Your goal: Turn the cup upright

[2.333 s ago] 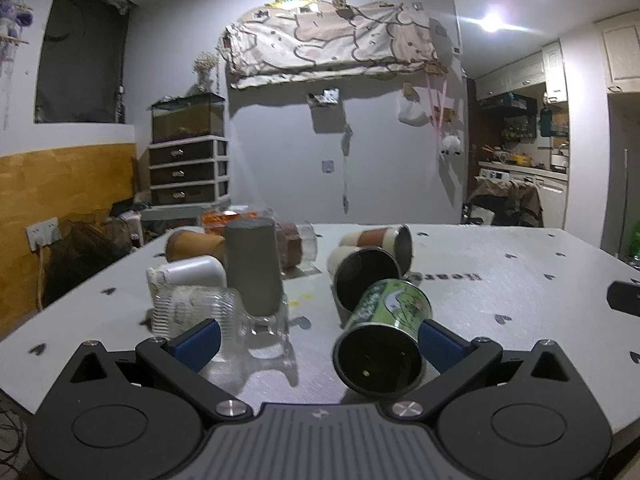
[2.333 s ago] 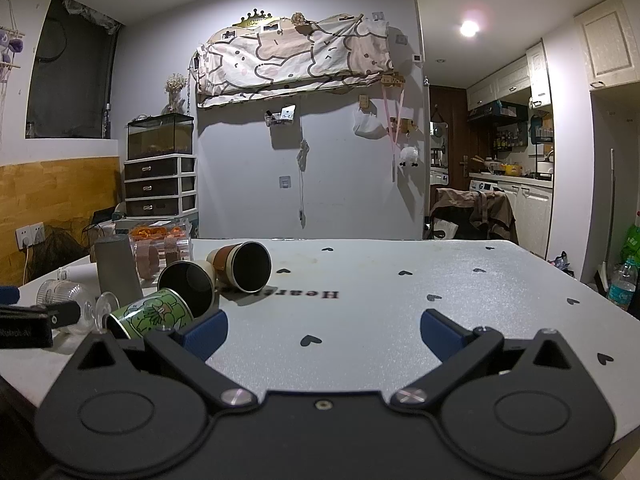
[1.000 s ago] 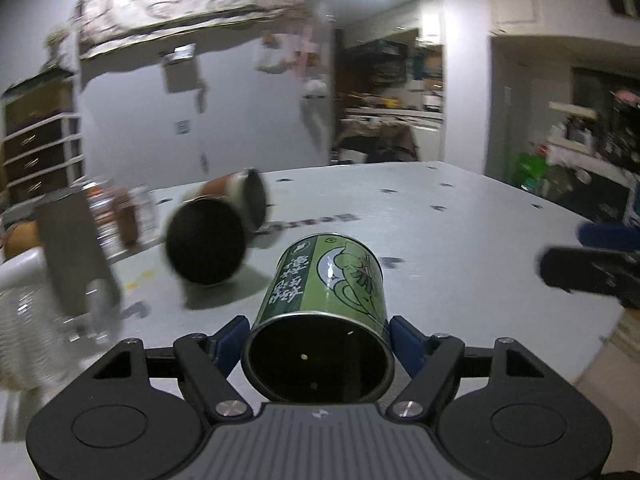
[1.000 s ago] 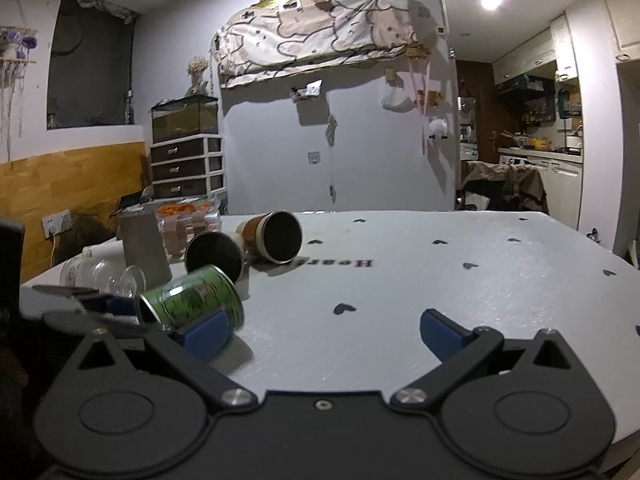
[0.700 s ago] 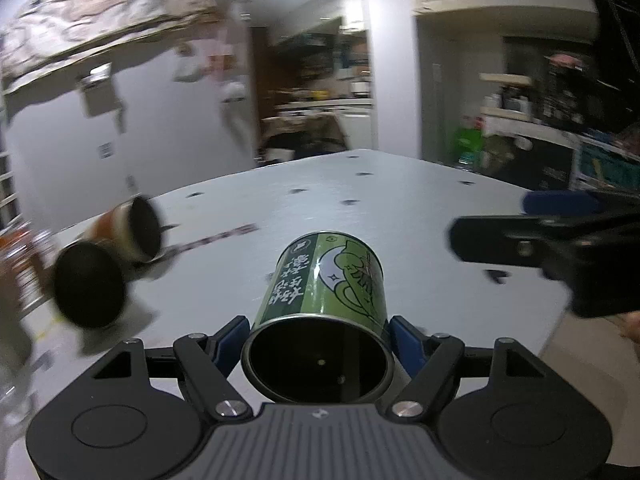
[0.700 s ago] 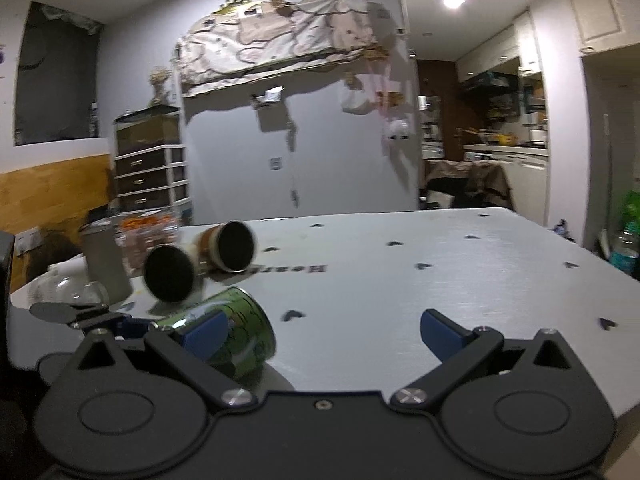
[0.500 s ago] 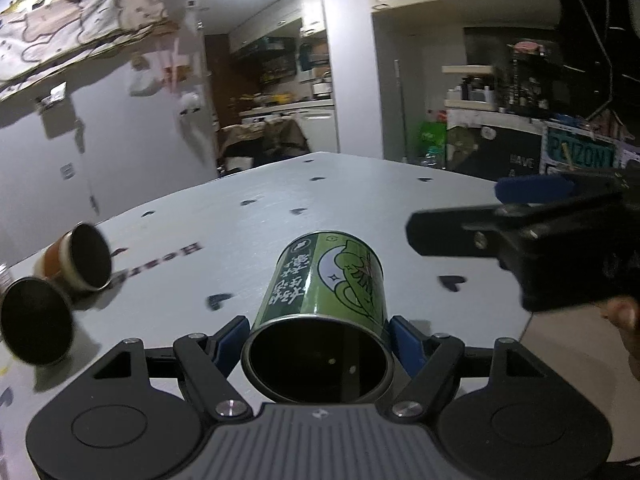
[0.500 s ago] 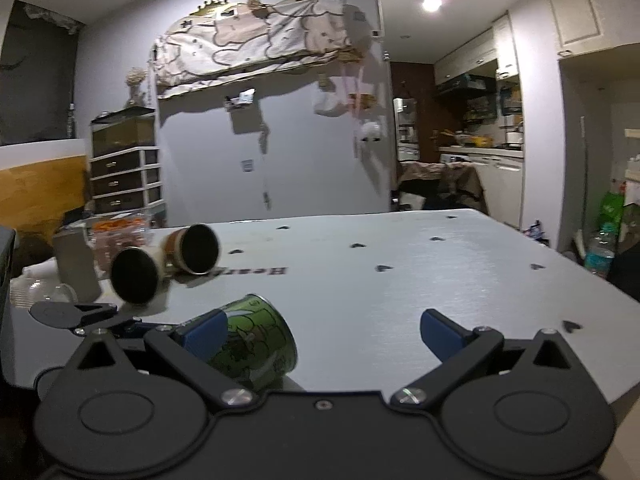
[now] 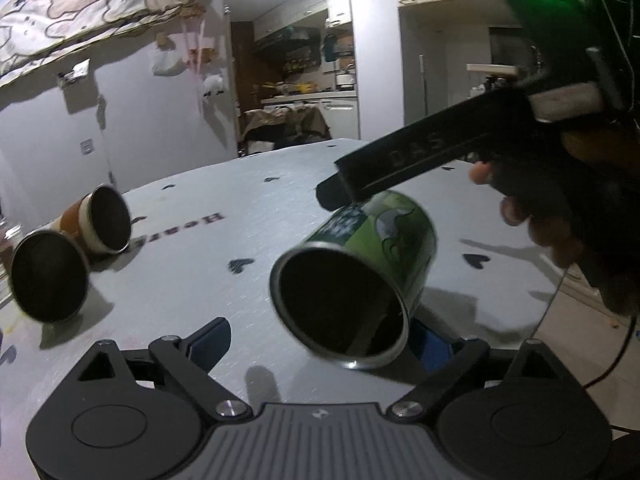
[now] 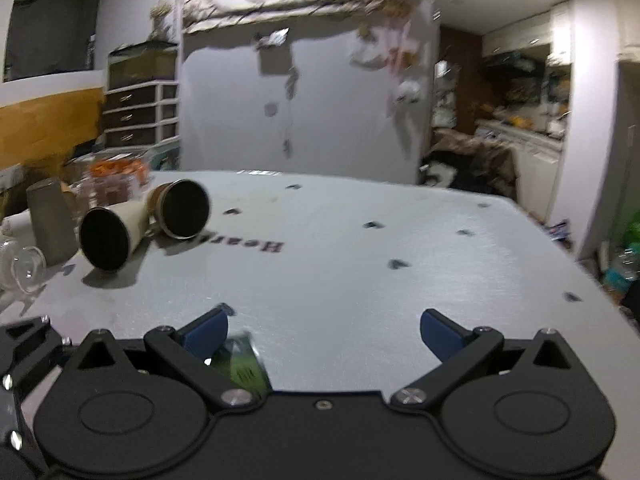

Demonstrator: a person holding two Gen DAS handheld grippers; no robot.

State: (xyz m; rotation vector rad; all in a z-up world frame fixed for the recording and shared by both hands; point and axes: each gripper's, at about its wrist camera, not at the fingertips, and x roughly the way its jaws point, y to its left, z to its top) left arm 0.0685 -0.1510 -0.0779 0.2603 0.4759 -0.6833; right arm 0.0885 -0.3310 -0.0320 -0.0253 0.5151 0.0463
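Note:
The green printed cup (image 9: 360,280) lies tilted with its dark mouth toward the left wrist camera, just in front of my left gripper (image 9: 320,340), whose jaws stand wide apart; the cup leans by the right finger (image 9: 432,344). The other gripper's black finger (image 9: 400,164) reaches in from the right and meets the cup's upper side. In the right wrist view my right gripper (image 10: 324,328) is open, and a sliver of the green cup (image 10: 240,364) shows low by its left finger.
Two cups lie on their sides on the grey table (image 9: 280,184): a cream one (image 10: 108,240) and a brown one (image 10: 180,208). A grey tumbler (image 10: 50,220) stands upside down, with glassware (image 10: 20,264) at the far left. The table's right edge (image 9: 560,280) is near.
My left gripper has opened and let go of the green cup, which has tipped to the right. My right gripper has come in against the cup.

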